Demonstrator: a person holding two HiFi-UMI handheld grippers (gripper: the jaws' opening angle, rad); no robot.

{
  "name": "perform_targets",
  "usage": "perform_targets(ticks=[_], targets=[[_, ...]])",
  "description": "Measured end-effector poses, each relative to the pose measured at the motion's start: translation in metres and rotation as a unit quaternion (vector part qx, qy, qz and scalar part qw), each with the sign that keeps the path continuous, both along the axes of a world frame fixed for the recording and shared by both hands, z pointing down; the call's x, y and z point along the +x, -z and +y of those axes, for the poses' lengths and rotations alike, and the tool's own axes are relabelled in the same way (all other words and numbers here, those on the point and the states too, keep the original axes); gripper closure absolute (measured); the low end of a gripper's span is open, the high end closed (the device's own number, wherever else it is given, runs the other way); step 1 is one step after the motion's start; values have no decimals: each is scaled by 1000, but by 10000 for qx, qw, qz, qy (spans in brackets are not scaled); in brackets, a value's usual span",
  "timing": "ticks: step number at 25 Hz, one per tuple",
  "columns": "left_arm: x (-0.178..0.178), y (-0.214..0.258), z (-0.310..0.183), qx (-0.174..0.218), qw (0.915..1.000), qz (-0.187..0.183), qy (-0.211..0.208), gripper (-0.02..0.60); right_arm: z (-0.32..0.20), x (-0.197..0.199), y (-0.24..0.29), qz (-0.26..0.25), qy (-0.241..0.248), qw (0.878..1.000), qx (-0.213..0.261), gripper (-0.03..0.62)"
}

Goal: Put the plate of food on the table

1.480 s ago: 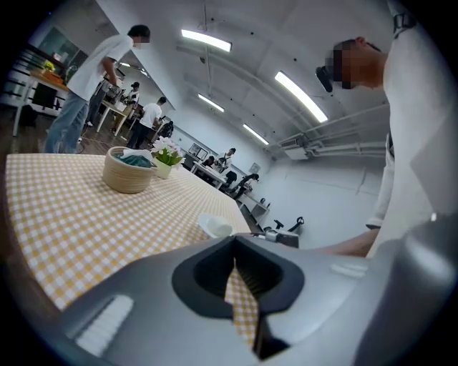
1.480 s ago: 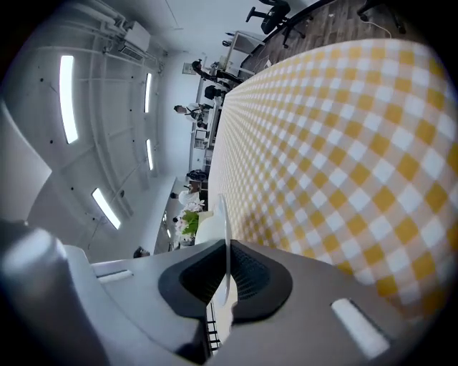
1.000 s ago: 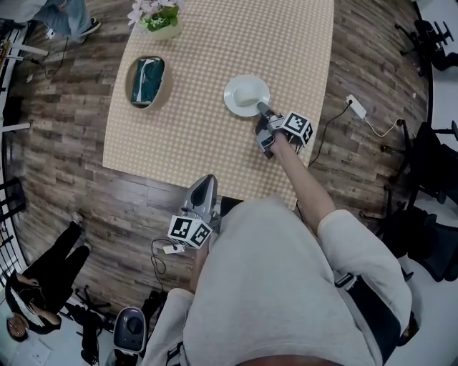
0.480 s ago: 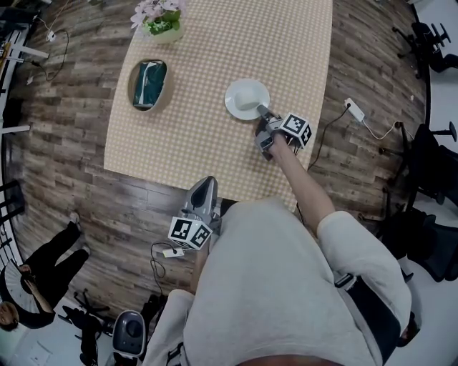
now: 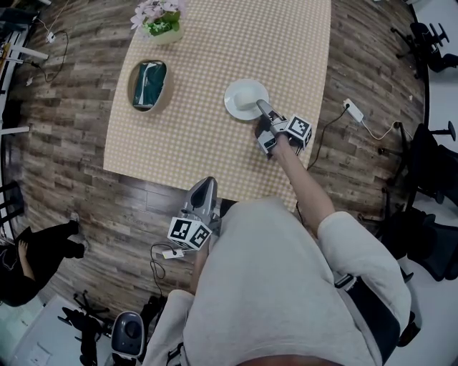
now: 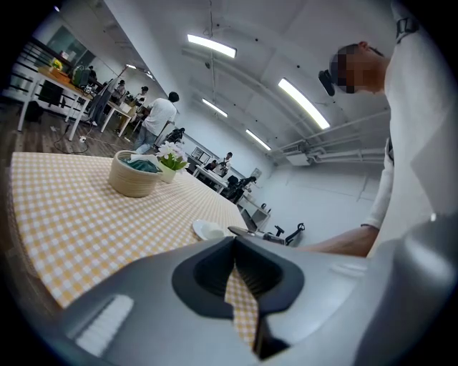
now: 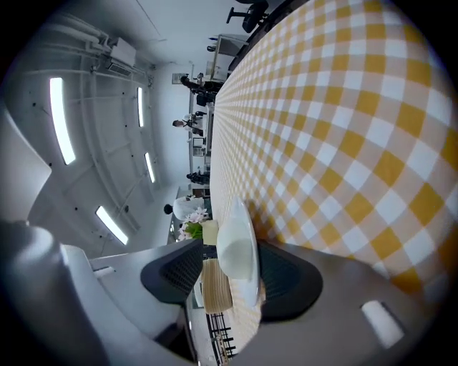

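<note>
A white plate (image 5: 246, 98) with a pale, rounded mound of food sits flat on the table (image 5: 215, 43), which is covered in a yellow-and-white checked cloth. The plate is right of the table's middle, on the side nearest the person holding the grippers. The right gripper (image 5: 263, 109) reaches in over the plate's near rim at the end of an outstretched bare forearm. Its jaws are opening, one on each side of the plate's edge, and there is a clear gap between the plate and the pad on the food side, so they are not pinching it. The left gripper (image 5: 205, 187) hangs low against the person's body, off the near edge of the table and over the wooden floor (image 5: 64, 143). Its jaws are pressed together with nothing between them. Well to the left of the plate is a round woven basket (image 5: 147, 83) holding something dark teal. At the table's far end is a pot of pale flowers (image 5: 159, 18). A white power strip (image 5: 356, 107) lies on the floor to the right of the table.
</note>
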State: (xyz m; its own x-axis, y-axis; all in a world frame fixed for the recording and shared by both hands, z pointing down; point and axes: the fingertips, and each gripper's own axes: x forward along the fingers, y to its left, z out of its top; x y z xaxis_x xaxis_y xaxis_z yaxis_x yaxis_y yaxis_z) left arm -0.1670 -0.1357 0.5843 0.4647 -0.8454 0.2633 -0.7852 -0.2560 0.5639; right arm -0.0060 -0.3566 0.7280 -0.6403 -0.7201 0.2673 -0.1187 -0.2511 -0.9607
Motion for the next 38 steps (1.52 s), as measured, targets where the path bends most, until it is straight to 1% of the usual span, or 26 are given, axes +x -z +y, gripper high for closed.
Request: perform_targets(ticks=[2, 4, 7, 8, 11, 13, 14, 15, 18, 22, 25, 26, 28, 29, 31, 32, 35, 36, 38], targets=[[2, 1, 1, 11, 10000, 0, -18, 574, 2, -2, 4, -14, 224, 9997, 132, 339], [3, 1, 1, 6, 10000, -2, -22, 574, 3, -7, 7, 127, 553, 9979, 318, 338], [4, 2, 1, 19, 10000, 3, -21, 574, 8, -14, 9, 730, 1163, 9884, 646, 363], [4, 3, 0, 28, 10000, 1, -22, 573, 11, -16, 9, 935, 1379, 9832, 742, 375], [5, 4, 0, 47, 10000, -7, -27, 573, 18, -25, 12, 1386, 2016, 9640, 1039, 375], [6, 4, 0, 52, 10000, 3, -39, 574, 24, -29, 13, 1712, 2450, 9461, 1246, 370], [7, 5, 0, 56, 10000, 12, -46, 574, 27, -31, 13, 1923, 2663, 9347, 1355, 364], [8, 5, 0, 63, 10000, 22, -54, 574, 29, -32, 12, 2167, 2866, 9216, 1468, 365], [10, 5, 1, 85, 9999, 38, -74, 574, 35, -33, 7, 2926, 3375, 8771, 1765, 360], [12, 6, 0, 79, 9999, 48, -62, 574, 42, -34, -1, 3602, 3861, 8243, 2043, 349], [11, 6, -1, 82, 9999, 35, -47, 574, 47, -33, -7, 4128, 4136, 7826, 2146, 353], [10, 7, -2, 90, 9999, 35, -44, 574, 47, -32, -9, 4338, 4234, 7647, 2185, 364], [9, 8, -4, 108, 9999, 46, -29, 574, 49, -33, -12, 4715, 4469, 7252, 2283, 364], [9, 9, -4, 115, 9999, 53, -20, 573, 50, -33, -13, 4823, 4559, 7115, 2308, 362], [9, 11, -5, 135, 9999, 58, -10, 574, 52, -32, -14, 4938, 4695, 6941, 2322, 362], [9, 12, -6, 153, 9999, 56, -5, 573, 53, -32, -15, 5005, 4795, 6816, 2346, 362], [11, 15, -9, 205, 9998, 37, 1, 573, 58, -32, -19, 5251, 5202, 6302, 2374, 345], [12, 16, -10, 219, 9998, 30, -2, 574, 60, -31, -20, 5355, 5353, 6096, 2346, 340], [15, 19, -10, 245, 9997, 28, -7, 573, 62, -30, -20, 5618, 5633, 5588, 2343, 338]])
